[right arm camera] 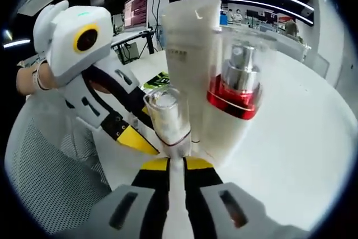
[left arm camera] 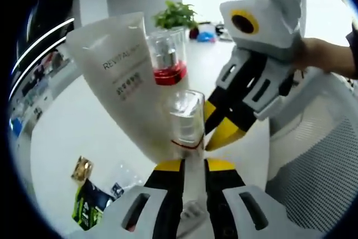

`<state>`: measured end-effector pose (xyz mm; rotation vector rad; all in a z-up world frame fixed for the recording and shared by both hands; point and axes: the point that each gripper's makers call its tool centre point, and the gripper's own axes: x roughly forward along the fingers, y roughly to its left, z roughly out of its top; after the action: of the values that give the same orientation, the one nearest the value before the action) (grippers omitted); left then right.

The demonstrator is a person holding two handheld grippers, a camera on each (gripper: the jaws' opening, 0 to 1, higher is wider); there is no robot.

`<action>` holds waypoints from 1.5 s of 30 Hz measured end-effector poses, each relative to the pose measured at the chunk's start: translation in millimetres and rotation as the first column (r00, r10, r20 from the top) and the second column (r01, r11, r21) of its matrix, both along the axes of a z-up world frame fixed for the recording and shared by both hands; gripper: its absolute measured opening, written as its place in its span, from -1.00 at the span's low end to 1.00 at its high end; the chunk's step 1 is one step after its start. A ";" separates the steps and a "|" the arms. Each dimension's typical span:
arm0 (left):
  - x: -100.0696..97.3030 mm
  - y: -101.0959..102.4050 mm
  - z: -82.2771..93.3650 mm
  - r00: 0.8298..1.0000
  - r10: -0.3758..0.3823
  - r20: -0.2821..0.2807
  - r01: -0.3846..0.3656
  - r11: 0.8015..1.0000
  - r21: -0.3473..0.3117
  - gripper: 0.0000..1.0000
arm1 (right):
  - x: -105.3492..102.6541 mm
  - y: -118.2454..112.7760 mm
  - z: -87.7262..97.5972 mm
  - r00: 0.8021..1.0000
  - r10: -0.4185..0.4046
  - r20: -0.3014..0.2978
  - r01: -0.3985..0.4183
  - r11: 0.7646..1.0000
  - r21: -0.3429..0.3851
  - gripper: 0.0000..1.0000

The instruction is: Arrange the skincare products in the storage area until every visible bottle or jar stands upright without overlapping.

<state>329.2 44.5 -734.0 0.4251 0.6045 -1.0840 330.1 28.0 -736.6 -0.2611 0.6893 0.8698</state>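
A small clear bottle [left arm camera: 186, 118] [right arm camera: 168, 117] with a thin red line near its foot stands upright on the white table [left arm camera: 84, 127] [right arm camera: 291, 155]. Its foot sits in the narrow gap of my right gripper [right arm camera: 177, 163], which is closed on it. My left gripper [left arm camera: 193, 165] has its jaws close together at the same foot; I cannot tell whether they grip. Just behind stand a white tube [left arm camera: 120, 76] [right arm camera: 193, 54], crimped end up, and a clear pump bottle with a red band [left arm camera: 168, 54] [right arm camera: 238, 82]. Each gripper reaches the other's view [left arm camera: 215, 132] [right arm camera: 142, 141].
Snack packets [left arm camera: 86, 194] lie on the table towards the lower left of the left gripper view. A white mesh chair [left arm camera: 313, 160] [right arm camera: 50, 166] stands close by. A potted plant [left arm camera: 176, 15] is at the far end. A hand [left arm camera: 327, 57] holds the right gripper.
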 end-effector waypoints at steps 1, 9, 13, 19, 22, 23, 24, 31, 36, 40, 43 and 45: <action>0.4 0.3 -0.1 1.000 0.002 -0.001 -0.002 1.000 0.000 -0.80 | 0.7 0.3 -0.3 1.000 -0.002 -0.002 0.002 1.000 0.001 -0.83; 3.9 1.4 0.0 1.000 0.016 -0.003 -0.016 1.000 -0.004 -0.80 | 4.4 0.3 -1.9 1.000 -0.008 -0.008 0.008 1.000 0.001 -0.84; 4.6 1.7 -0.1 1.000 0.019 -0.003 -0.019 1.000 -0.006 -0.81 | 5.3 0.2 -2.7 1.000 -0.011 -0.010 0.011 1.000 0.002 -0.85; 4.8 1.6 -0.2 1.000 0.025 -0.008 -0.025 1.000 -0.012 -0.82 | 5.1 -0.6 -3.6 1.000 -0.018 -0.016 0.018 1.000 0.007 -0.85; 3.8 1.4 0.2 1.000 0.024 -0.008 -0.024 1.000 -0.013 -0.83 | 4.5 -0.6 -3.2 1.000 -0.014 -0.013 0.014 1.000 0.003 -0.84; 3.5 1.4 0.4 1.000 0.024 -0.008 -0.024 1.000 -0.013 -0.83 | 4.5 -0.9 -3.2 1.000 -0.014 -0.013 0.014 1.000 0.002 -0.83; 3.0 1.3 0.9 1.000 0.023 -0.008 -0.023 1.000 -0.014 -0.83 | 4.4 -1.2 -3.1 1.000 -0.015 -0.013 0.015 1.000 0.001 -0.83; 2.7 1.9 4.9 1.000 0.024 -0.001 -0.024 1.000 -0.018 -0.83 | 1.3 -3.9 1.1 1.000 -0.022 -0.003 0.022 1.000 -0.005 -0.82; 4.2 3.8 8.4 0.999 0.037 0.011 -0.037 0.999 -0.021 -0.83 | -0.4 -3.7 5.5 1.000 -0.029 0.008 0.029 1.000 0.001 -0.81; 5.6 5.2 10.7 0.999 0.051 0.015 -0.050 0.998 -0.025 -0.84 | 1.0 -3.2 9.7 0.999 -0.043 0.017 0.043 0.999 0.013 -0.81; 7.5 6.8 12.2 0.998 0.064 0.020 -0.063 0.998 -0.025 -0.85 | 2.9 -3.5 13.5 0.998 -0.054 0.027 0.053 0.998 0.019 -0.81; 8.3 7.5 13.3 0.997 0.073 0.020 -0.073 0.997 -0.029 -0.86 | 4.2 -3.8 15.9 0.997 -0.064 0.030 0.063 0.998 0.026 -0.82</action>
<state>337.6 52.1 -720.7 0.3863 0.5812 -1.0162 334.3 24.2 -720.8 -0.2284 0.6537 0.8118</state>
